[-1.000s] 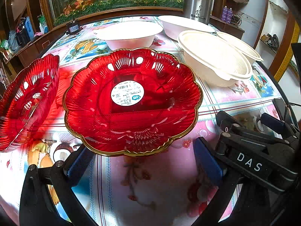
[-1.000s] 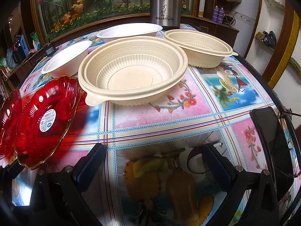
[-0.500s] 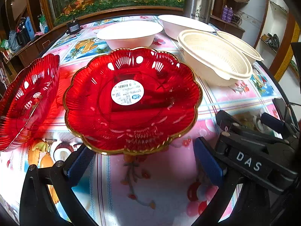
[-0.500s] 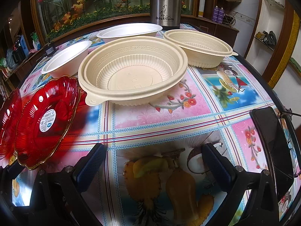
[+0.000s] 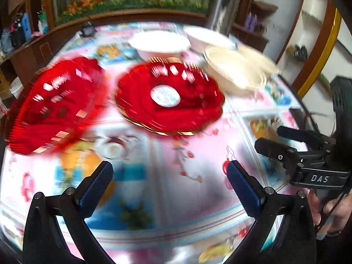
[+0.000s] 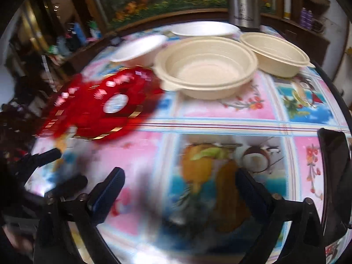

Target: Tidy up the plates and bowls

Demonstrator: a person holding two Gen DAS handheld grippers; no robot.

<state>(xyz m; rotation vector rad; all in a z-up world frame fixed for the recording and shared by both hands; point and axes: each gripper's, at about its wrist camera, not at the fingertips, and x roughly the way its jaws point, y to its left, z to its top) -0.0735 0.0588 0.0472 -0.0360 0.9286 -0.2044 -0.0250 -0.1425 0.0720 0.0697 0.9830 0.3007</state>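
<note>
Left wrist view: pulled back from labelled red plate (image 5: 168, 101), now farther off and blurred; left gripper (image 5: 169, 182) spread wide, empty. Second red plate (image 5: 55, 107) beside it, bowls behind. Right wrist view: swung left, right gripper (image 6: 178, 192) released, empty; beige bowl (image 6: 205, 68) ahead. Nothing stacked yet.

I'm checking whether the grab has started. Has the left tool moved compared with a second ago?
Yes. The left tool has pulled back from the stickered red plate, which now looks smaller and farther off, with more tablecloth between them.
</note>
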